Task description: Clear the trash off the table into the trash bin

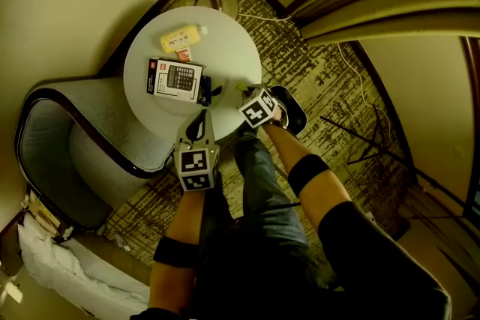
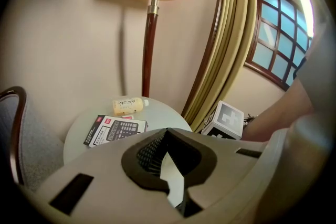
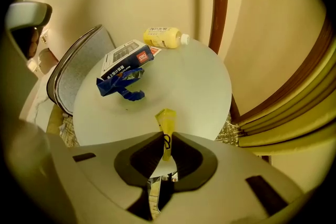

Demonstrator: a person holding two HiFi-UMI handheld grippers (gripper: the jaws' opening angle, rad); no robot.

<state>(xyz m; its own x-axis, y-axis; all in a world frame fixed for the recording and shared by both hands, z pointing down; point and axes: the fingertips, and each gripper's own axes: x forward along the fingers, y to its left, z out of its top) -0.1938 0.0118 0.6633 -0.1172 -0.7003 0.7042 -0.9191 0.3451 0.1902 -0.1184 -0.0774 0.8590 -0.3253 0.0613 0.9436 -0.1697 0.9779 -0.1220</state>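
The right claw [image 3: 166,139] pinches narrow on a yellow wrapper [image 3: 167,122] at the near edge of the desk [image 3: 199,86]; its long axis points away from the claw. The left claw [image 2: 167,134] is shut and empty. A dark tub [image 1: 291,110], probably the bin, lies just right of the right claw in the head view

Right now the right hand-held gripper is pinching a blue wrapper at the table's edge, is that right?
Not blue. The right gripper view shows the right hand-held gripper pinching a yellow wrapper at the table's edge; the blue wrapper lies loose by the box.
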